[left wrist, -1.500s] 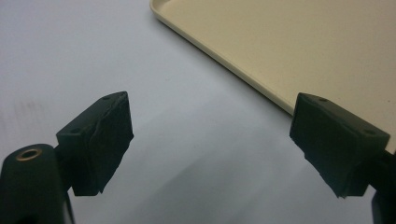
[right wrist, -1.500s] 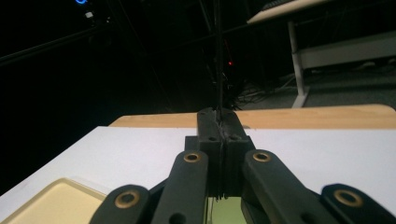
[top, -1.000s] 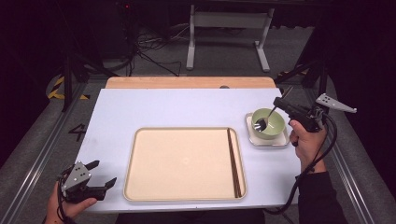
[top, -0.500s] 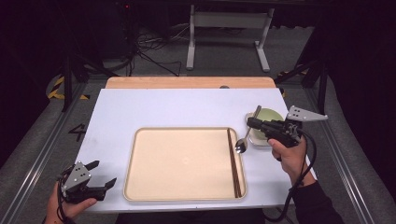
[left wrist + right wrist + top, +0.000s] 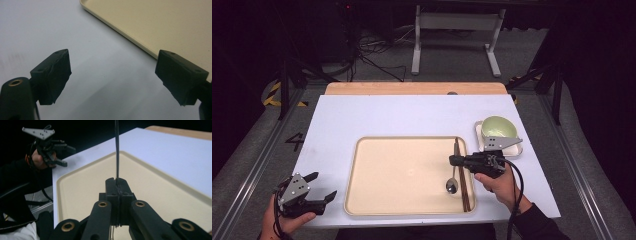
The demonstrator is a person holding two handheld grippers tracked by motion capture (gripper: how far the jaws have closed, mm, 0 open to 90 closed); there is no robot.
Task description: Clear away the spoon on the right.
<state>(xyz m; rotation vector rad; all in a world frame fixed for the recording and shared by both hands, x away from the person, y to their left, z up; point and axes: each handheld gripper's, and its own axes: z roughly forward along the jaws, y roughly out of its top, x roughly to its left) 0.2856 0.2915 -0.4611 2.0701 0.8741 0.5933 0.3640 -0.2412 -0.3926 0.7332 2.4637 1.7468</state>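
Spoon point(image 5: 453, 175) in the clamped right tool point(image 5: 454, 160), long axis lengthwise over the tray point(image 5: 382, 150), bowl end toward the person.

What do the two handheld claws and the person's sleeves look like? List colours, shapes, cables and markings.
Both are black. The left claw and the right claw each carry a grey three-cornered plate with small holes on top. The fingers are blocky black pads; the linkage has brass-coloured rivets. A black cable trails from each. Sleeves are dark.

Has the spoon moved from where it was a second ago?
Yes. The spoon, pinched in the right gripper, was in the green bowl and now hangs over the tray, beside the chopsticks.
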